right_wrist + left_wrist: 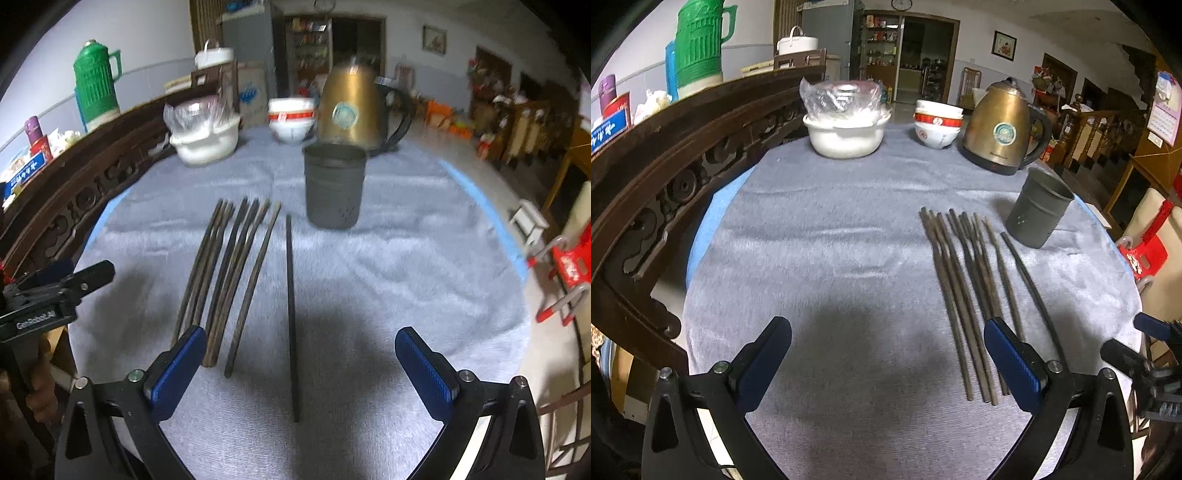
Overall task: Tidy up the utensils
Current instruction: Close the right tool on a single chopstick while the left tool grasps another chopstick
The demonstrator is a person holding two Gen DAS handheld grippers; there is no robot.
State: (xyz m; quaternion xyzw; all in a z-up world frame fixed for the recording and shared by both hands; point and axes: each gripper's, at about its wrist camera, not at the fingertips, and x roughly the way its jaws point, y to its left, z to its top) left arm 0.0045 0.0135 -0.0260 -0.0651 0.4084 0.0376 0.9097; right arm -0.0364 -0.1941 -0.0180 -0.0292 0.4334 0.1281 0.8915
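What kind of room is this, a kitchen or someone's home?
Probably the dining area of a lived-in home: a cloth-covered table holds chopsticks, stacked bowls and a brass kettle, with carved wooden furniture alongside.

Left tool (886, 363) with black angular arms, blue ribbed pads (1015, 369) on its fingers, silver screws at the pivots, right tool (299, 369) alike, white lettering on one tool's black body
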